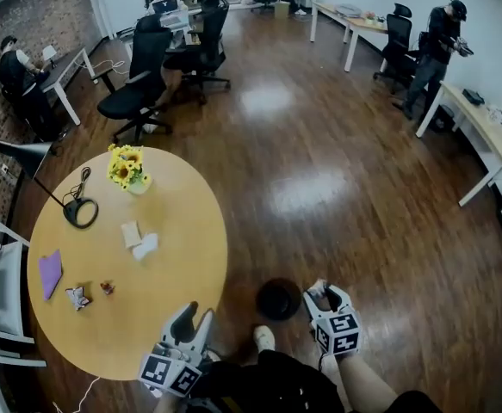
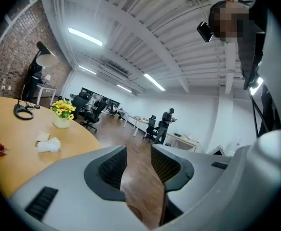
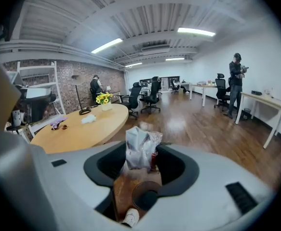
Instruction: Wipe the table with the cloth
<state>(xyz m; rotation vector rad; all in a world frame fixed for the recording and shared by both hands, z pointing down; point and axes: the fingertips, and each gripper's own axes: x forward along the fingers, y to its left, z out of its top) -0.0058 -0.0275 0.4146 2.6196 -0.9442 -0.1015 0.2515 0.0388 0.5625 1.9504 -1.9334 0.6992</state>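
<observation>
Grippers, two, hand-held, both off the table and over the wooden floor (image 1: 319, 170). Left gripper (image 1: 195, 314): jaws apart with nothing between them, only floorboards showing through the gap in the left gripper view (image 2: 138, 162); its cube carries black-and-white square markers, no lettering. Right gripper (image 1: 326, 291): jaws closed on a crumpled silvery wrapper (image 3: 140, 148) with a red patch, its print too blurred to read; the gripper is tilted down above a round black bin (image 1: 278, 299) on the floor, with a white shoe (image 1: 263, 338) just beside the bin. Round wooden table (image 1: 169, 304), at the left of the head view, bearing: purple cloth (image 1: 50, 274), lying flat near the far left edge, well apart from both grippers and touched by neither; two small wrappers (image 1: 78, 297) just beside the cloth, labels illegible; crumpled white tissue (image 1: 145, 246) touching a small pale card (image 1: 131, 233) near the middle; sunflowers in a pale pot (image 1: 127, 166) at the far rim; black desk lamp (image 1: 80, 211) with a ring base and trailing cord near the flowers. Surroundings: black office chairs (image 1: 139, 84) beyond the table, white desks along the walls, one person standing (image 1: 436, 46) at the far right, another seated (image 1: 18, 71) by the brick wall.
</observation>
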